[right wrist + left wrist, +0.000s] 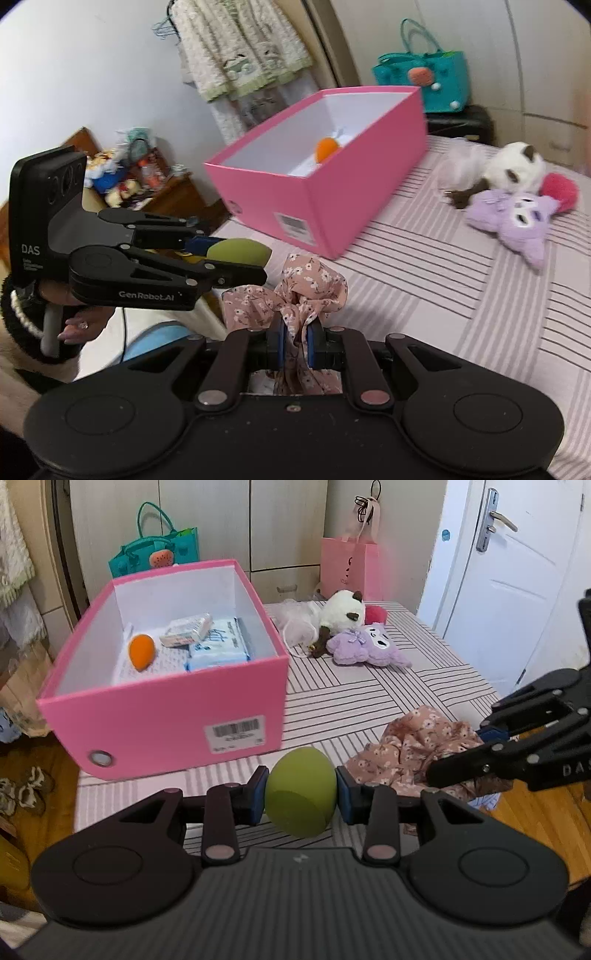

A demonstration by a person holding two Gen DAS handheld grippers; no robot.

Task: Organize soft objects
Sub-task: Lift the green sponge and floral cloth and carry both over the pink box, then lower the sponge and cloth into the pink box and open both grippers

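Two soft things are already in grip, one per gripper. The green sponge (301,797) sits between the pads of the left gripper (300,799), jaws a little apart and pressing on its sides. The floral cloth (295,295) is pinched in the right gripper (295,345), jaws nearly closed on a thin fold, the rest bunching above the pads and hanging below.

Both are held near the front edge of the bed (369,701), the cloth at approx. 3 o'clock from the sponge in the left wrist view. The pink box (166,709) stands on the bed at approx. 11 o'clock from the sponge, open on top. Inside lie an orange sponge (141,651) and some packs (218,646).

At approx. 1 o'clock, further on the bed and well apart from the box, remain a white plush (341,613), a purple plush (365,646) and a red plush (376,614), touching each other.

Step in hand, I judge: carrying both things to the box. Next move calls for bringing each gripper over the box opening, w/ the cloth lifted enough so its hanging part clears the wall, then opening the jaws. The plush toys are not yet packed, so the task looks approx. half done.
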